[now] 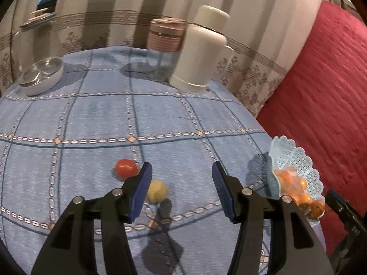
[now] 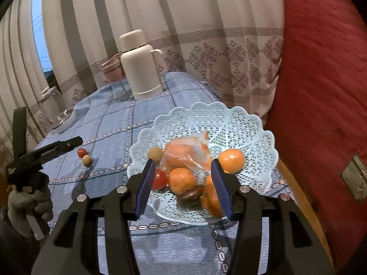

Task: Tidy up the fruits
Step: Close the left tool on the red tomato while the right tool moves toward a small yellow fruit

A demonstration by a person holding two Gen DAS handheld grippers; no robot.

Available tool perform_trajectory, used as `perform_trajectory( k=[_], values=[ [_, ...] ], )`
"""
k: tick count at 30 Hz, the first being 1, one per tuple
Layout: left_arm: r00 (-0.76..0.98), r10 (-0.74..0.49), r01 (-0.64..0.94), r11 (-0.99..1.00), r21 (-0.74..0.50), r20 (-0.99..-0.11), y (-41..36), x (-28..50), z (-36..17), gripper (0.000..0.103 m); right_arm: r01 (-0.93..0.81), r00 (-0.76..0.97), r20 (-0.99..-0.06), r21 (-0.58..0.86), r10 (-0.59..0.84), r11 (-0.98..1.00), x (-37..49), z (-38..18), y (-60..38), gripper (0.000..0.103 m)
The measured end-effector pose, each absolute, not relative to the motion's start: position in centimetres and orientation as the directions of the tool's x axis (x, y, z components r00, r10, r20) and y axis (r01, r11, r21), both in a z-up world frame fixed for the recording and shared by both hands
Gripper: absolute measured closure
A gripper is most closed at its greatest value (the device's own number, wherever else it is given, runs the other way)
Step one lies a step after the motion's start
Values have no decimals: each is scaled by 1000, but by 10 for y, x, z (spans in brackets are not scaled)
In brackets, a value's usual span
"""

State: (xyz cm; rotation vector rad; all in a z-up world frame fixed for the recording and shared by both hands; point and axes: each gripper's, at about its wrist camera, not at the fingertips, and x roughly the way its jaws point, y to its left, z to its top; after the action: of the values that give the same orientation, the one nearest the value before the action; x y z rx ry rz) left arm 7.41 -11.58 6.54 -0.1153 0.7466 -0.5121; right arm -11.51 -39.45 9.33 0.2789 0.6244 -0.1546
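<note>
While both grippers hover over the blue tablecloth (image 1: 96, 114):
Left gripper (image 1: 181, 174): jaws apart, empty, lower centre, beside yellow fruit (image 1: 157, 191), red fruit (image 1: 125, 168).
Right gripper (image 2: 182, 170): jaws apart, gripping nothing, above lace basket (image 2: 247, 123) of oranges (image 2: 231, 160).

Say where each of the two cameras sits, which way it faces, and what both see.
Left wrist: sits on the left gripper, faces down across the blue tablecloth at a red fruit and a yellow fruit; its open fingers show.
Right wrist: sits on the right gripper, faces the lace fruit basket; its open fingers and a gloved hand show.
Shared: the basket, both loose fruits, white thermos, white bowl.
</note>
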Motion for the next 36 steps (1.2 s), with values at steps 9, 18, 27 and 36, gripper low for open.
perform_trajectory(
  k=[9,18,27,36],
  values=[
    [633,-450,342,892,-295,-630,-95,89,61,48,188,815,-579,220,-27,957,-111,95,-378,41],
    [622,-390,278,920,-275,-679,-87,109,41,41,105,813,-580,222,45,969,-102,92,-348,40],
    [605,-366,272,930,-249,-707,-93,120,26,41,46,802,-590,220,95,974,-93,89,-324,40],
    [592,-358,253,933,-255,-722,-90,130,17,58,3,786,-603,218,133,976,-85,85,-305,40]
  ],
)
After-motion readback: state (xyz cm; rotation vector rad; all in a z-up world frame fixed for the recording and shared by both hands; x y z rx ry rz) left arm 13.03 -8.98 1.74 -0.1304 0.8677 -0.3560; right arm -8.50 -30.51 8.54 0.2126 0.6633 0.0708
